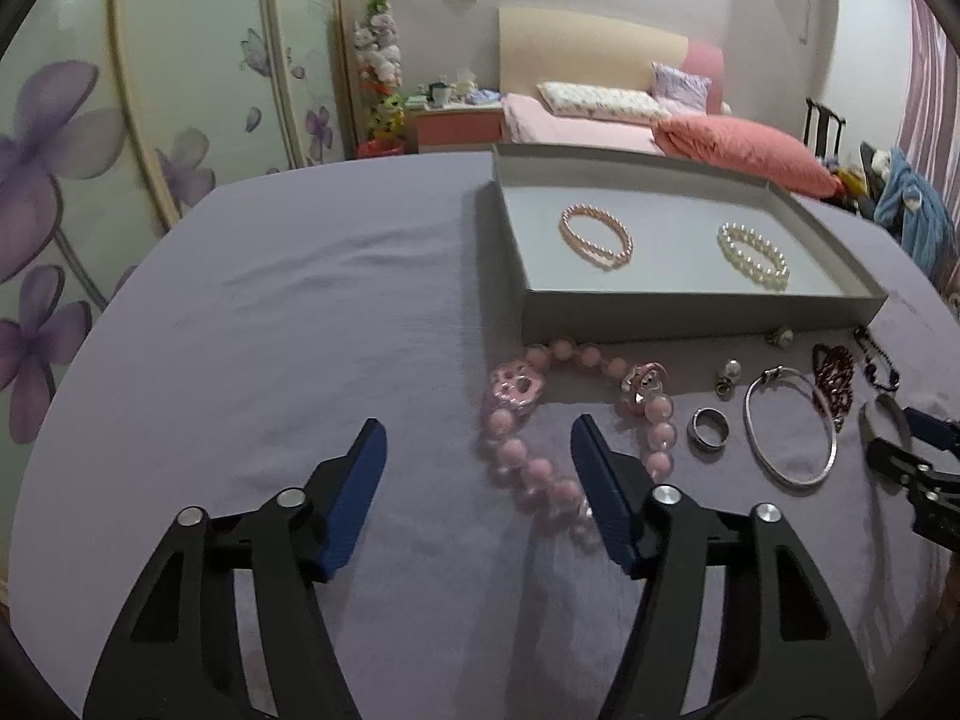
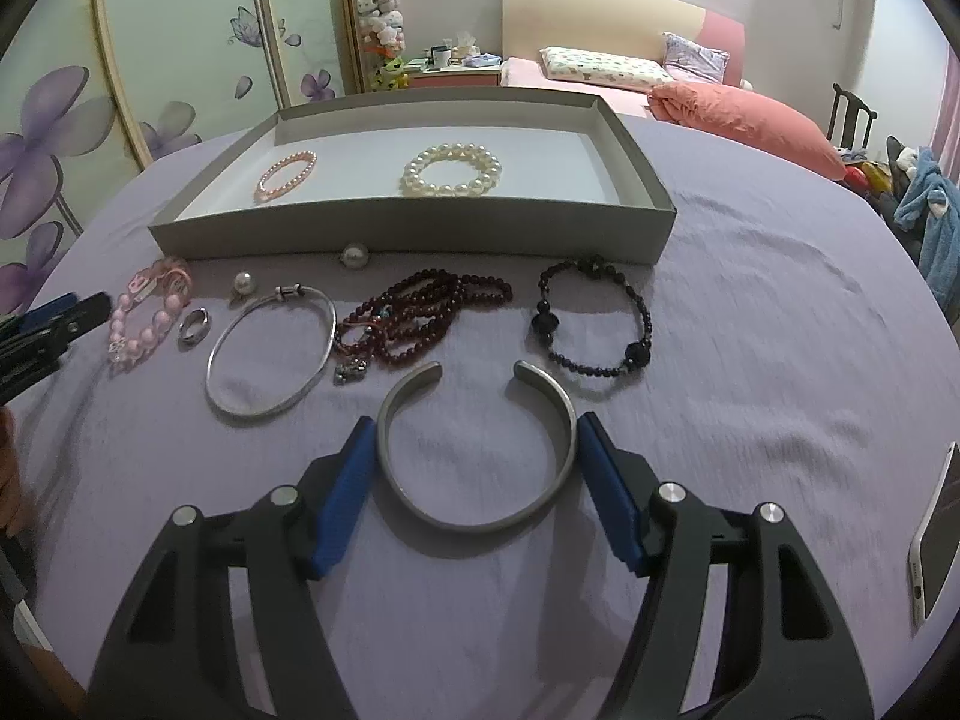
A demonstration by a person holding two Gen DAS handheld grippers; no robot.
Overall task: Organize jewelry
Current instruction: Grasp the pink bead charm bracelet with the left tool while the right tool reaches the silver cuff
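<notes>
Surface: desk (image 2: 750,312) under wrinkled lavender cloth.
Room: bedroom; pink bed (image 2: 576,81), floral wardrobe doors (image 1: 72,150).
Writing: none readable.
Left hand-held gripper (image 1: 477,447): wide open, empty.
Right hand-held gripper (image 2: 474,450): open, straddling silver cuff bangle (image 2: 474,516).
Grey tray (image 2: 408,231): two pearl bracelets inside.

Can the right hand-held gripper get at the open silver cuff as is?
Probably yes. The right hand-held gripper is open, its blue fingers flanking the silver cuff, which lies flat on the purple cloth. Nothing sits between them; the dark red beads lie beyond.
</notes>
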